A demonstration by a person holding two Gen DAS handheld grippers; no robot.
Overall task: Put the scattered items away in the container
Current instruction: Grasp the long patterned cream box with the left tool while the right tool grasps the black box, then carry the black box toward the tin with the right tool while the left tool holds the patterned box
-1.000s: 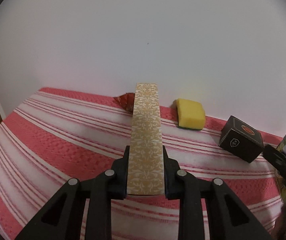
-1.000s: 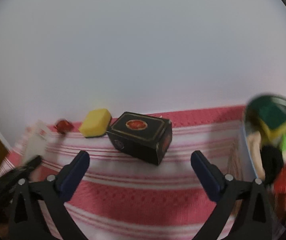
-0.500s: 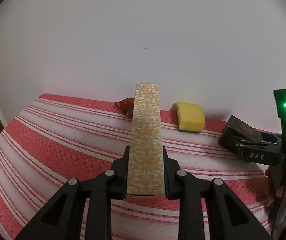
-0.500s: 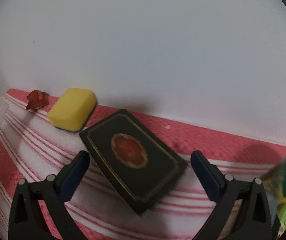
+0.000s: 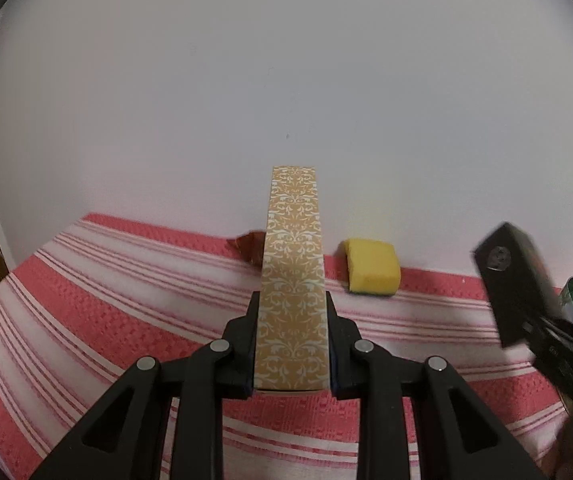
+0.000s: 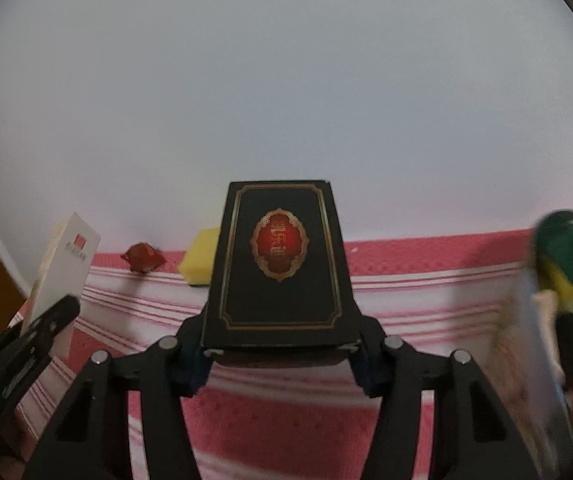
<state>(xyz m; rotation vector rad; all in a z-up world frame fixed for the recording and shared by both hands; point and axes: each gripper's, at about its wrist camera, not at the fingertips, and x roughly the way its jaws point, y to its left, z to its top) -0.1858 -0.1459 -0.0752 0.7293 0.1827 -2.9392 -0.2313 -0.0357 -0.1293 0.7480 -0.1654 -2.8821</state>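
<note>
the right gripper (image 6: 280, 354) had just been closing its jaws, and they now gripped the near end of the black box (image 6: 278, 264), which pointed forward and up, lifted clear of the striped cloth (image 6: 286, 428). the box's top face showed a gold border and a red oval emblem. the left gripper (image 5: 291, 354) was clamped narrow on the near end of a slim tan patterned box (image 5: 292, 276), which also pointed forward above the cloth. in the right wrist view this slim box appeared at the left edge with its white side and a small red mark showing, gripper under it.

along the cloth's far edge, against the white wall (image 5: 286, 80), lay a small red wrapped item (image 6: 142, 257) and, just to its right, a yellow sponge (image 5: 372, 267); the two were near each other but apart. from the right wrist view the black box hid part of the sponge.

at the cloth's right side stood the container (image 6: 534, 344), blurred, already holding several things: something green and yellow on top, something black lower down, and a bit of bright green. its contents could not be told more exactly.
</note>
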